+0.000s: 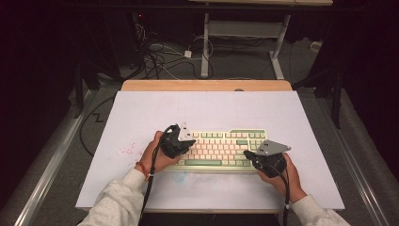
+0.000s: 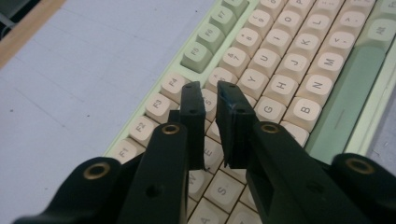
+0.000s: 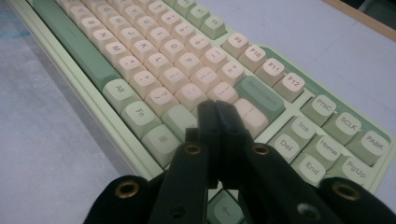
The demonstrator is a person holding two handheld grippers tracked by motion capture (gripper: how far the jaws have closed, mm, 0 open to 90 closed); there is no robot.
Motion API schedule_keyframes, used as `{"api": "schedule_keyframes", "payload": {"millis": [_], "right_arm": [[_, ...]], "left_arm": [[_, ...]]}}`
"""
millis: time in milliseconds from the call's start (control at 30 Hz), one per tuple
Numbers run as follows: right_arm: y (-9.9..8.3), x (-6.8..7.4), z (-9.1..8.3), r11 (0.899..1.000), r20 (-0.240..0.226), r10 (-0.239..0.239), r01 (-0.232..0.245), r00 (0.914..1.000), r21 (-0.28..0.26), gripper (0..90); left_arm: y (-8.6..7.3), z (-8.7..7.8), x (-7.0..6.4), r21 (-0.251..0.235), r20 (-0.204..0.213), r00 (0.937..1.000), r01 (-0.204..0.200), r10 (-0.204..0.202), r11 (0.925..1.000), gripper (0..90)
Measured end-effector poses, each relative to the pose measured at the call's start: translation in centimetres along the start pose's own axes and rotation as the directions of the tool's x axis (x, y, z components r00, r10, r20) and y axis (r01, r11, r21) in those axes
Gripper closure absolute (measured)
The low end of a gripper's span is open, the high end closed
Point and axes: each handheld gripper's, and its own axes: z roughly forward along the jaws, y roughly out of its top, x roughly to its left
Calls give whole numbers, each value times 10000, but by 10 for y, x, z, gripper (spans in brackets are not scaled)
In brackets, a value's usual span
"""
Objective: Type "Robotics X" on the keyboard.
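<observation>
Two tongs over the keyboard: left tongs slightly parted, right tongs closed.

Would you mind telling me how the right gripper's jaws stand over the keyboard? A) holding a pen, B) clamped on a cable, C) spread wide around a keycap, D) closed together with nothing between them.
D: in the right gripper view the right gripper has its two black jaws pressed together with no gap, and nothing sits between them above the keyboard, near its Enter key.
</observation>
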Motion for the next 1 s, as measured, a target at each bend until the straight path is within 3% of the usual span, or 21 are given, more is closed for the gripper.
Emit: {"api": "schedule_keyframes", "payload": {"millis": [67,133,167,233,267,400,433,500,667,900,1000], "right_arm": [[0,0,-1,10000,11,-9,9,10000,-29,900],[-1,0,-4,10000,-29,34,-35,10000,-51,900],[-1,0,-4,10000,-29,34,-35,10000,-51,900],[0,-1,-6,9999,-76,57,-58,10000,-107,900],[0,-1,-6,9999,-76,57,-58,10000,-107,900],[1,-2,-9,9998,-96,87,-89,9999,-157,900],[2,-2,-9,9998,-126,128,-130,9998,-178,900],[2,-2,-9,9998,-121,104,-106,9999,-190,900],[7,-4,-9,9995,-149,94,-98,9998,-284,900],[14,-4,-4,9994,-231,98,-106,9997,-325,900],[18,-3,0,9995,-252,83,-90,9996,-309,900]], "left_arm": [[-2,-6,2,-262,63,10000,-5,7,9997,765],[-4,-12,2,-376,-274,9996,-50,39,9993,657],[-6,-14,2,-470,-295,9995,-105,91,9988,657],[-9,-21,3,-795,-530,9986,-59,16,9968,522],[-12,-25,4,-974,-676,9977,-58,-8,9952,522],[-24,-36,3,-1381,-981,9951,-29,-108,9904,361],[-29,-38,3,-1425,-1060,9942,0,-153,9898,269],[-37,-41,5,-1619,-854,9955,274,-416,9864,251],[-59,-50,2,-1760,-1057,9925,428,-621,9835,200],[-87,-56,1,-1283,-1260,9883,703,-865,9892,200],[-97,-57,-2,-896,-1581,9850,553,-690,9944,197]]}}
